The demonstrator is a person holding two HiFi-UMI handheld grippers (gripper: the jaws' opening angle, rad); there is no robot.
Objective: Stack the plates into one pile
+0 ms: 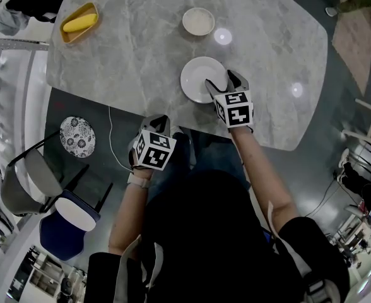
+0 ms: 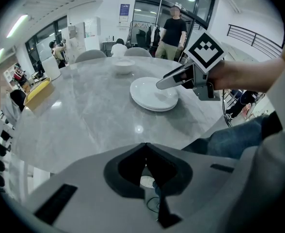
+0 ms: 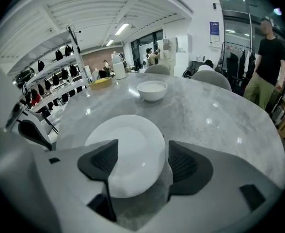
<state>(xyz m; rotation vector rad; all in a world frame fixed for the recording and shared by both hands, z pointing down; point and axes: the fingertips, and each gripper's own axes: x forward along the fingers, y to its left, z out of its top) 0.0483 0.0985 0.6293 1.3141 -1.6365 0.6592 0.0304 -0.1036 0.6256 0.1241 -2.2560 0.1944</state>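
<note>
plates (image 2: 153, 93): white pile sitting on the grey marble table (image 1: 135, 62), close to the edge nearest the person. In the left gripper view it looks like a second rim peeks out under the top one, so pretty sure there's more than one plate in there.
right gripper (image 3: 142, 161): released, jaws wide apart. The near rim of the pile sits between them but the pads aren't squeezing it. It's angled down over the pile's right side. Can't tell if a jaw tip actually touches the plate.
left gripper (image 2: 144, 145): clenched, jaws tip to tip with nothing between them. It's held off the near table edge, well apart from the pile.
bowl (image 1: 199, 21): small white one, upright, further back on the table and apart from the pile.
yellow tray (image 1: 78, 24): far left corner of the table, with something long and yellow lying in it. Can't tell what it is.
off the table: a round patterned disc (image 1: 77, 136) down on the left, near a grey chair (image 1: 21, 191) and a blue chair (image 1: 65, 226).
background: a person in a black top (image 2: 174, 28) standing past the far side of the table.
</note>
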